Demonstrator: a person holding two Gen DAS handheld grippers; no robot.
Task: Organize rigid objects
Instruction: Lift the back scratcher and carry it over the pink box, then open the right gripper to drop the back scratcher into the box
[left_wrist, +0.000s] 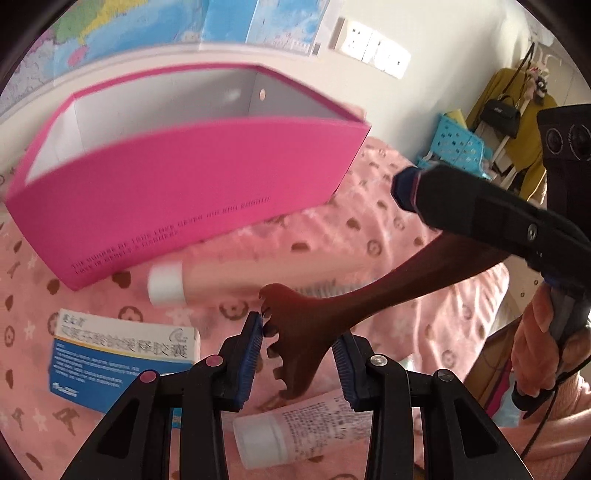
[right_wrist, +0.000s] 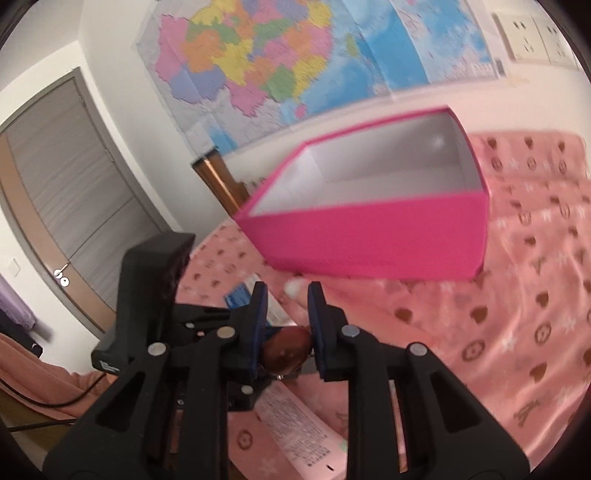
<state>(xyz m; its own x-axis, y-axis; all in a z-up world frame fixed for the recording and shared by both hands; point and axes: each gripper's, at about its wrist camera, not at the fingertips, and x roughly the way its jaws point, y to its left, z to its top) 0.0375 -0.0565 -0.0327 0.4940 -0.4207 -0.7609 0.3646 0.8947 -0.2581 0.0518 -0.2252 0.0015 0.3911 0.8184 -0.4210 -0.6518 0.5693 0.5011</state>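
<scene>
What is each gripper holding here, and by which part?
Both hold the brown wooden comb: the left gripper clamps its toothed head, the right gripper its rounded handle end.

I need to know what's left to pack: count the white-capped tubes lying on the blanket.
2. One white-capped tube lies just in front of the pink box; the other tube lies nearer, below the left gripper holding the wooden comb. More may be hidden behind the grippers.
</scene>
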